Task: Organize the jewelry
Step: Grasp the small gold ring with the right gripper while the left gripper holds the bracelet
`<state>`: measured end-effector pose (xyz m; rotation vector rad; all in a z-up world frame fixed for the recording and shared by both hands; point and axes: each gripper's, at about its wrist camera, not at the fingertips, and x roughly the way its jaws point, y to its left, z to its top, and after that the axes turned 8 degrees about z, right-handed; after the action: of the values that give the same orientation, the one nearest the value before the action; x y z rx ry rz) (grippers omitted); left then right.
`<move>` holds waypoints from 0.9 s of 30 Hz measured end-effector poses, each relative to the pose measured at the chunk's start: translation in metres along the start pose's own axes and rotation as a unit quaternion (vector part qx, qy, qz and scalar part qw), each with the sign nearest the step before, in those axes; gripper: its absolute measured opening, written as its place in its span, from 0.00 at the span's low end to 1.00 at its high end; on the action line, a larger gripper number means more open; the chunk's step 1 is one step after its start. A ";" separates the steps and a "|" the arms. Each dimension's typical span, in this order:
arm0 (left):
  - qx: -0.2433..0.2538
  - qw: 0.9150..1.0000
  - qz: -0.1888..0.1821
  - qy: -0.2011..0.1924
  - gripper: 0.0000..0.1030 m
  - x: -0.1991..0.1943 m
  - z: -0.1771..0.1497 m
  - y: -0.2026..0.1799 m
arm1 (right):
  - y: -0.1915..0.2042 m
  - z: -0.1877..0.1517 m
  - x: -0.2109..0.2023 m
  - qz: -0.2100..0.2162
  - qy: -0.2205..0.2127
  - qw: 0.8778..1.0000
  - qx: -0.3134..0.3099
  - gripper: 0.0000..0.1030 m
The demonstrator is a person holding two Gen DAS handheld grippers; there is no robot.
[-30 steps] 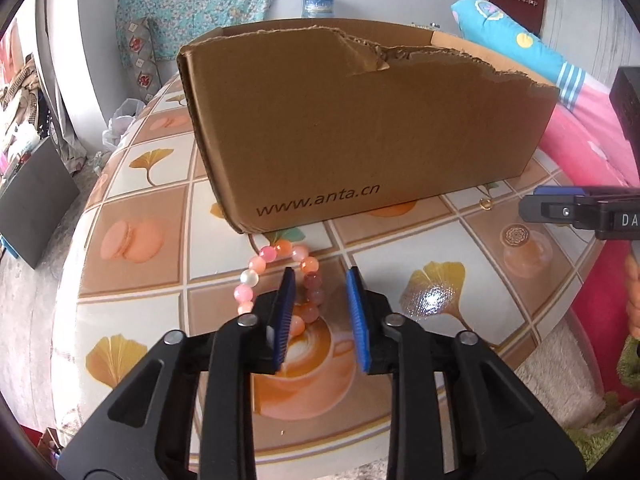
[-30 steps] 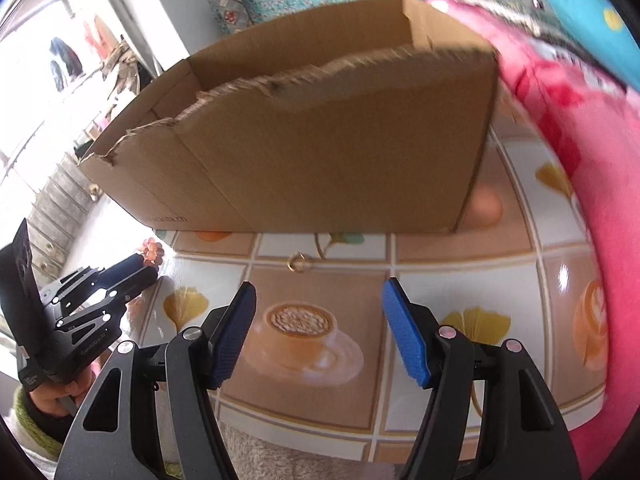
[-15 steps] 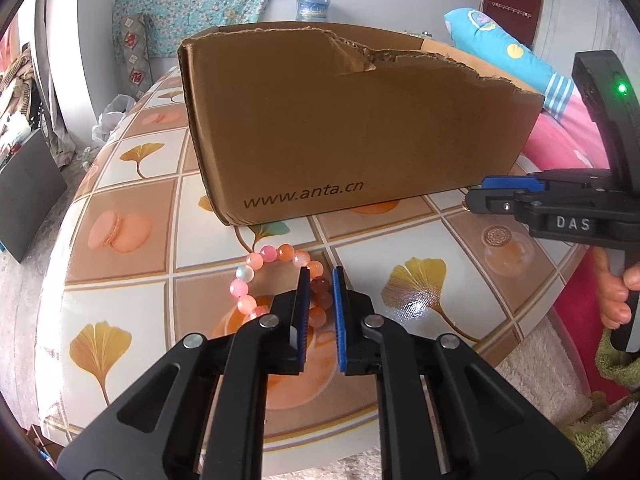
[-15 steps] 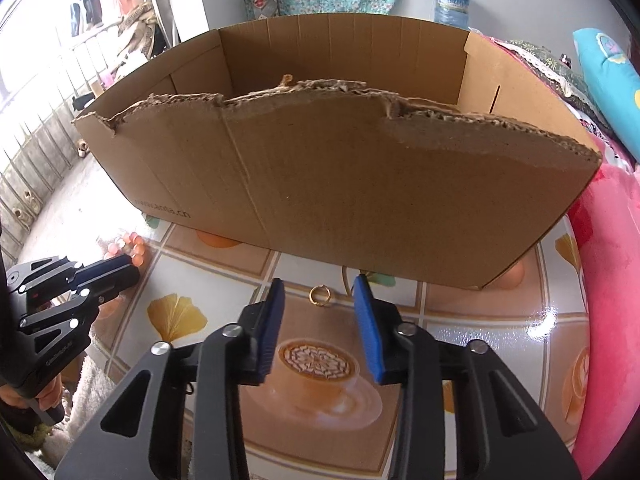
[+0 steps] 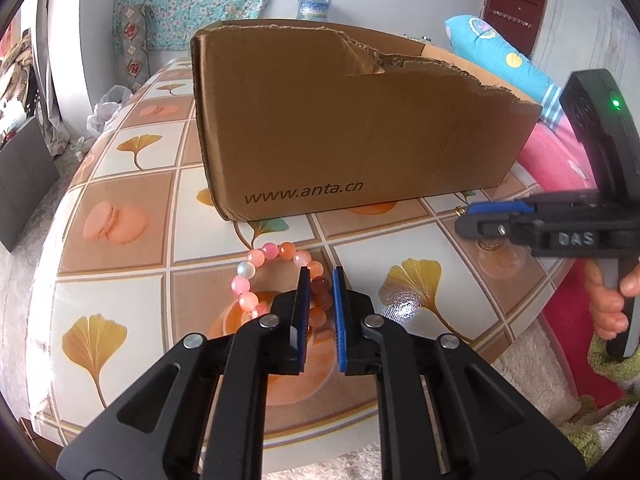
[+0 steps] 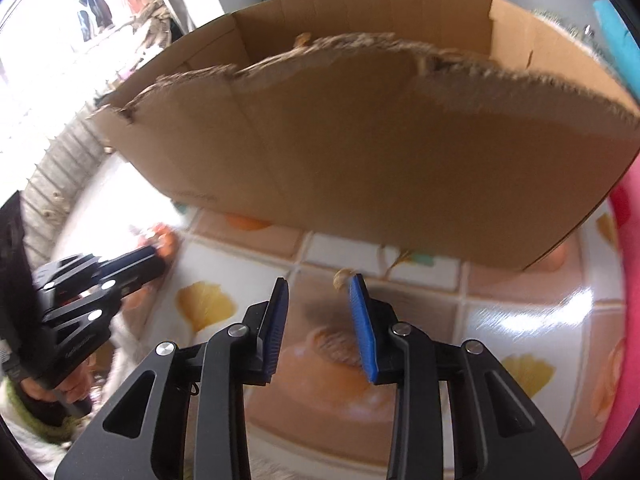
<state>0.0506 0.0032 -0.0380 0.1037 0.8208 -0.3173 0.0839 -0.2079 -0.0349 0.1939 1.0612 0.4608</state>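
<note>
A bracelet of pink and orange beads (image 5: pixel 256 258) lies on the tiled tabletop (image 5: pixel 120 312) in front of a torn cardboard box (image 5: pixel 352 128). My left gripper (image 5: pixel 320 276) is shut on the bracelet's right side, with dark red beads pinched between the blue pads. A small gold ring (image 6: pixel 340 278) lies on the table near the box (image 6: pixel 360 140), touching or just off the tip of the right pad. My right gripper (image 6: pixel 318 284) stands open, nothing between its fingers. From the left wrist view it (image 5: pixel 466 218) hovers low by the ring (image 5: pixel 460 211). The right wrist view is blurred.
The box fills the back of the round table. A person's hand (image 5: pixel 608 304) grips the right gripper's handle. Pink bedding (image 5: pixel 560 160) and a blue pillow (image 5: pixel 500 56) lie to the right. The table's front edge is close below both grippers.
The left jaws closed from wide apart onto the bracelet's beads. The right jaws narrowed and the gripper moved up to the ring, which now sits at the right pad's tip.
</note>
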 end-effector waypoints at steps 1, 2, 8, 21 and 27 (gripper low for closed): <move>-0.001 1.000 0.000 0.000 0.10 0.000 0.000 0.000 | 0.002 0.000 -0.002 0.003 -0.001 1.000 -0.002 0.31; 0.000 1.000 0.000 0.000 0.10 0.000 0.000 0.000 | 0.003 0.000 -0.003 -0.001 -0.003 1.000 -0.007 0.31; 0.004 1.000 0.003 -0.001 0.10 0.000 0.000 -0.001 | 0.000 0.006 -0.006 -0.042 -0.022 0.998 -0.032 0.31; 0.000 1.000 0.001 0.002 0.10 0.000 0.001 -0.002 | 0.001 0.010 0.004 -0.030 0.002 0.999 -0.042 0.31; 0.000 1.000 0.001 0.002 0.10 0.000 0.001 -0.002 | 0.000 0.009 -0.001 -0.001 0.003 1.000 -0.026 0.31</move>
<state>0.0504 0.0011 -0.0377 0.1052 0.8240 -0.3156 0.0915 -0.2081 -0.0294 0.1463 1.0534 0.4862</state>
